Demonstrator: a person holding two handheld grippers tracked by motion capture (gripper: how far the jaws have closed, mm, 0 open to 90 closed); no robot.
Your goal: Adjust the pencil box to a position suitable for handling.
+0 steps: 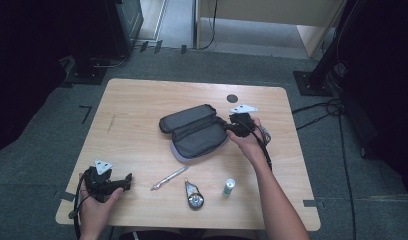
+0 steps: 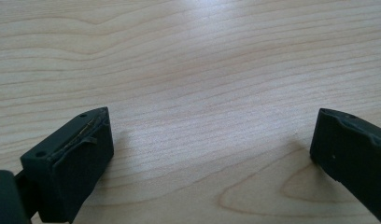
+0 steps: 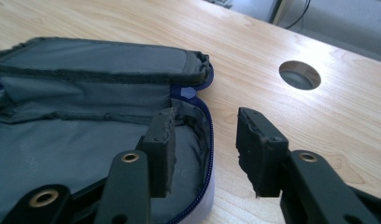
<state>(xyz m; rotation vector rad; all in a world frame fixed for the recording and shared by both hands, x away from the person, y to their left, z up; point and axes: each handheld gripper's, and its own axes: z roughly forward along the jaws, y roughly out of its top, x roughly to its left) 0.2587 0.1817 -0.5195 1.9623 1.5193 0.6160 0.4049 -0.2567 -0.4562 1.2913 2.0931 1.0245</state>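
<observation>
While the right tongs (image 3: 205, 140) stand half-open astride the right rim of the open pouch (image 1: 194, 131), pressing nothing yet, the pouch lies mid-counter, long axis running near-left to far-right. Left tongs (image 2: 209, 154) rest wide, well apart. Near edge: one pen (image 1: 169, 178), one keyring (image 1: 194, 195), one small tube (image 1: 228, 187).

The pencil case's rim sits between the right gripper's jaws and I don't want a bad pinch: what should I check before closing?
1. Pencil case lies unzipped: ok.
2. Right gripper straddles the zipper rim, one jaw inside, one outside: ok.
3. Pads pressing on the rim: not ok, gap remains.
4. Left gripper open, on bare table: ok.
5. Pen, tape measure, small tube lie apart from the case: ok.
</observation>
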